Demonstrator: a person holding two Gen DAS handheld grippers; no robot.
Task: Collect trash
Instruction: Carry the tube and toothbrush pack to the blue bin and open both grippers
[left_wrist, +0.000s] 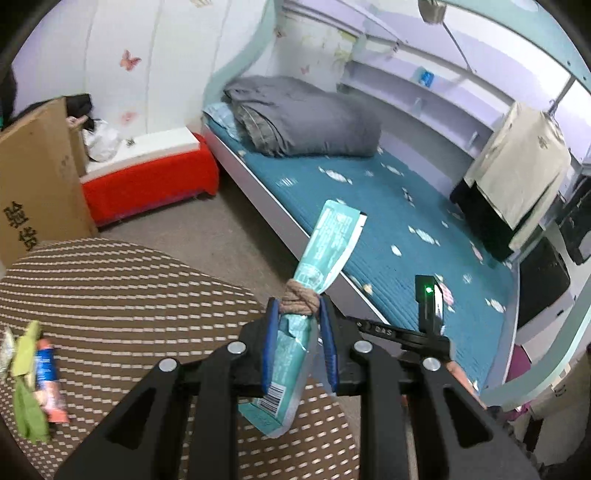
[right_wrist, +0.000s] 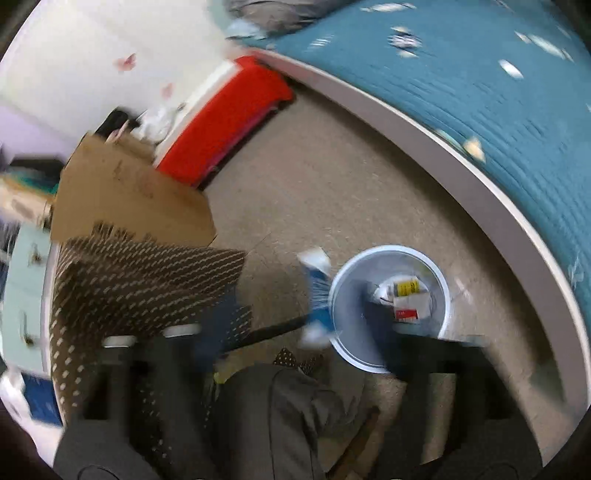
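My left gripper (left_wrist: 299, 314) is shut on a long teal wrapper (left_wrist: 325, 251) tied with a tan band, held upright above the brown striped mat (left_wrist: 122, 295). More trash lies on the mat at the left: a green scrap (left_wrist: 27, 384) and a blue and orange wrapper (left_wrist: 48, 380). In the blurred right wrist view, my right gripper (right_wrist: 299, 321) has its fingers spread wide. A blue and white wrapper (right_wrist: 316, 295) is in the air between them, at the left rim of the white bin (right_wrist: 345, 350). The bin holds a few pieces of trash (right_wrist: 404, 299).
A bed with a teal cover (left_wrist: 388, 206) and grey folded duvet (left_wrist: 306, 118) runs along the right. A red box (left_wrist: 147, 184) and a cardboard box (left_wrist: 37, 173) stand at the back left. Beige carpet (right_wrist: 332, 192) lies between mat, bin and bed frame (right_wrist: 461, 192).
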